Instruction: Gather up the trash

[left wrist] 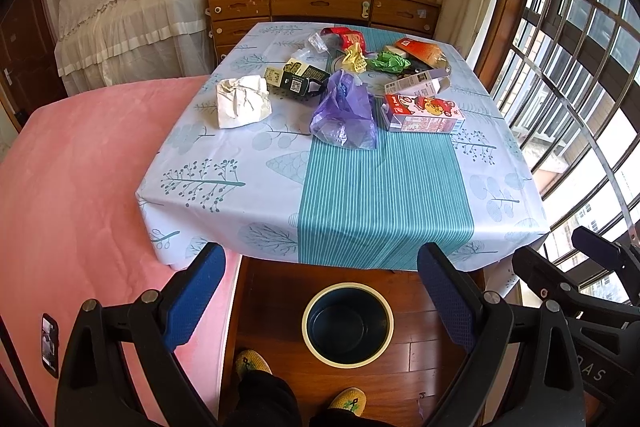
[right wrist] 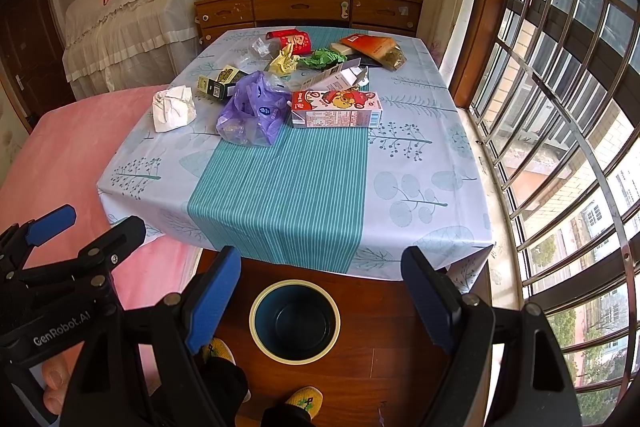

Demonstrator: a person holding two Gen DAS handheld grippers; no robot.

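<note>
Currently held back from the surface [left wrist: 224,163] with nothing gripped: left gripper [left wrist: 320,299] and right gripper [right wrist: 320,301] both with jaws spread wide, side by side, aimed forward over the near edge. Positioned thus to keep both the trash and the bin [left wrist: 347,323] in view before any reach. Trash clustered on the far half of the surface: white crumpled paper [left wrist: 242,101] at the left, dark box [left wrist: 304,81] just beyond it, purple bag [left wrist: 346,111] in the middle, red carton [left wrist: 422,113] just beside it on the right, lying flat. Behind these, yellow wad [left wrist: 354,58], green wad [left wrist: 390,61], red packet [left wrist: 346,37] and orange pouch [left wrist: 420,51], closely packed, some touching. Near half of the surface bare. Bin set on the floor [left wrist: 400,367] directly below the near edge, between the grippers and close to the slippers [left wrist: 348,401], appears empty; judged placed there for a short drop. Task judged at its start. Nearest pieces, bag and carton, likely first; thin film probably prone to slipping or snagging neighbours.
</note>
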